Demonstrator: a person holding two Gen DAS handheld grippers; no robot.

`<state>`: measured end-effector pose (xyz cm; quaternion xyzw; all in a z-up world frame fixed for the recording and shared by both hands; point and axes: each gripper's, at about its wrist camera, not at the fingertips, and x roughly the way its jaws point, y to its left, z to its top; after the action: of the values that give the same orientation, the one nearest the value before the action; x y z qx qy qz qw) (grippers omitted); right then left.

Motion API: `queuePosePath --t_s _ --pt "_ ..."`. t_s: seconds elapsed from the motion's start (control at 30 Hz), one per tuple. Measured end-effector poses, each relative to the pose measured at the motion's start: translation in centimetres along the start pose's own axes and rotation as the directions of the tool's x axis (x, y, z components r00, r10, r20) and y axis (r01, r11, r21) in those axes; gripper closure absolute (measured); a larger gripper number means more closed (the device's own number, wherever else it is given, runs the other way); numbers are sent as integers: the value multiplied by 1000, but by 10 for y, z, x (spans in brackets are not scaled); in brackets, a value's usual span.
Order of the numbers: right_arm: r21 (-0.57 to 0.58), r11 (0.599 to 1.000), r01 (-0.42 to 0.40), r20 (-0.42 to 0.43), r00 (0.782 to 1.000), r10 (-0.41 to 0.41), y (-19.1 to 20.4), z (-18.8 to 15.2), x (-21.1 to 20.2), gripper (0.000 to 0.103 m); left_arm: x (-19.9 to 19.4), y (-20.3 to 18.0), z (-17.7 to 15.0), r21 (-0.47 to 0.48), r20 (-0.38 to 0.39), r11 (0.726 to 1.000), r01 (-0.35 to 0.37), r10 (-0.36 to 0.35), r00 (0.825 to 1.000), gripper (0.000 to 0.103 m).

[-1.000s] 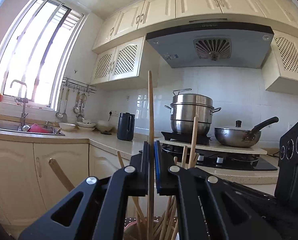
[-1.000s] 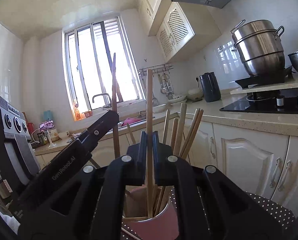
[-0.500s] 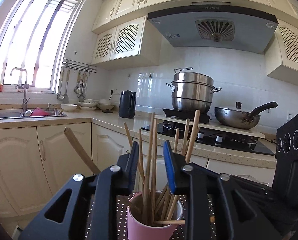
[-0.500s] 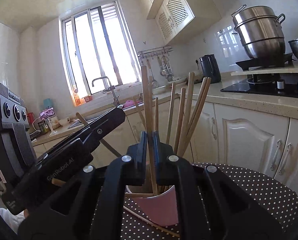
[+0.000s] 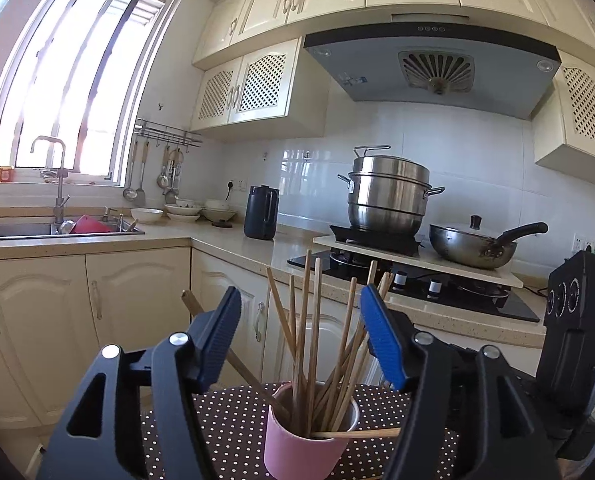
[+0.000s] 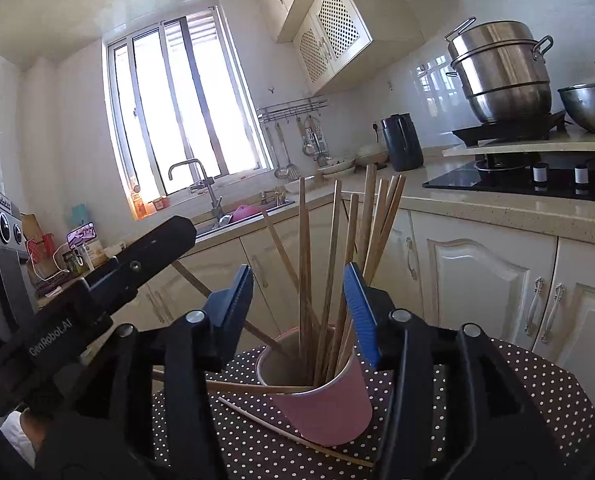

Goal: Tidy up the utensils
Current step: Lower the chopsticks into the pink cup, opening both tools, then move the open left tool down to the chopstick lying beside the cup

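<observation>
A round table under a dark cloth dotted with white (image 6: 537,392) carries everything the task concerns, with a cream-cabinet kitchen behind it. Near the table's middle stands a pink paper cup (image 5: 297,450) (image 6: 325,404), upright, holding a loose bundle of thin wooden chopsticks (image 5: 313,344) (image 6: 329,272) that fan upward and outward from its mouth. Two chopsticks remain outside the bundle: one lies nearly level across the cup's rim (image 6: 253,389), its long axis running left to right in both wrist views, and a paler one lies flat on the cloth (image 6: 297,436) just in front of the cup, slanting down toward the right. The left gripper (image 5: 301,344) and the right gripper (image 6: 299,312) both point nearly level at the cup from close by, each with the upright bundle showing in the gap between its blue-padded fingers. Both sets of jaws have just been opening and now stand apart, the left wider than the right, with no pad pressing on any stick, so neither tool holds anything. The loose pieces lie below and ahead of both tools; the right gripper looks the nearer to the one on the cloth, and its jaws would have to straddle that stick across its length.
</observation>
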<state>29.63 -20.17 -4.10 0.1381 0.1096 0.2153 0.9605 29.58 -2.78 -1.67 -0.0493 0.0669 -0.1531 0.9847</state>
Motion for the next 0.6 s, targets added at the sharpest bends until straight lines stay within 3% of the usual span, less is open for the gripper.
queuePosePath --t_s 0.33,0.6 --pt "-48 998 31 45 999 -29 26 21 -31 52 -37 9 20 -9 33 999 -44 44 998 34" --pt "-97 992 76 26 997 -74 49 24 -56 51 -63 17 20 22 -16 996 -81 81 997 34"
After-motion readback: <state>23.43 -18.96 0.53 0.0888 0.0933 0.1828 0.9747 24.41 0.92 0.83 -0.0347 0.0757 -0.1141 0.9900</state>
